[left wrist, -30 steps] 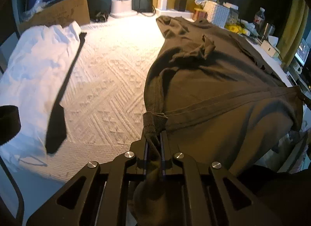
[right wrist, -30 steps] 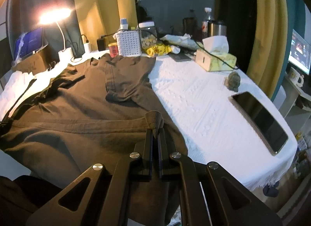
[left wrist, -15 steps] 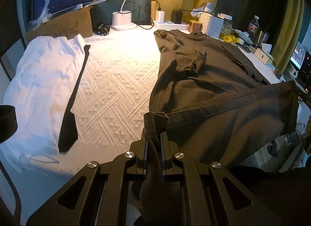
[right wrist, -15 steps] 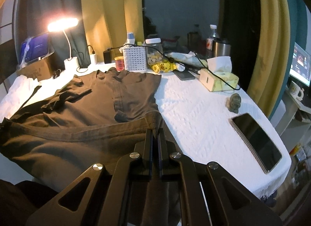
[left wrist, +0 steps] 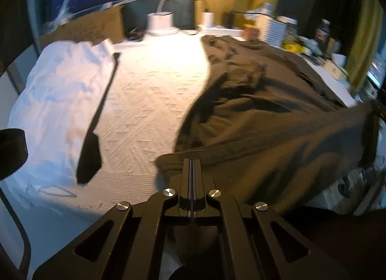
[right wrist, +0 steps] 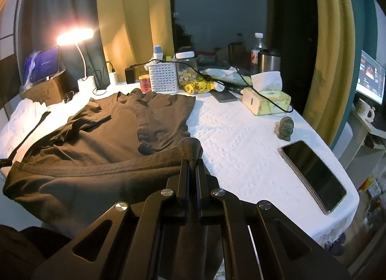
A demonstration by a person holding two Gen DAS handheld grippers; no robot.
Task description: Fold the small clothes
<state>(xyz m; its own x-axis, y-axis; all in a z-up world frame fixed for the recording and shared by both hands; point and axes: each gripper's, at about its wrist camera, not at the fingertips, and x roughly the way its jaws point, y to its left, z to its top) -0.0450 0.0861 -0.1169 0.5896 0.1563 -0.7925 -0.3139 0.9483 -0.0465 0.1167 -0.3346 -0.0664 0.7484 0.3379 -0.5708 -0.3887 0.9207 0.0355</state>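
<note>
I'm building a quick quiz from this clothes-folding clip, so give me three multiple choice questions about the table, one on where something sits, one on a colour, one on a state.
1. Where does the phone lie?
A. on the brown shirt
B. on the white tablecloth, to the right of the shirt
C. inside the white basket

2. What colour is the shirt being folded?
A. dark brown
B. red
C. light blue

3. How does the right gripper stand?
A. wide open above the cloth
B. shut on nothing
C. shut on the shirt's hem

Answers:
1 B, the phone rests flat on the bare tablecloth near the table's right edge.
2 A, the shirt spread across the table is dark brown.
3 C, the right gripper has its fingers pressed together with a fold of the hem bunched between them.
</note>
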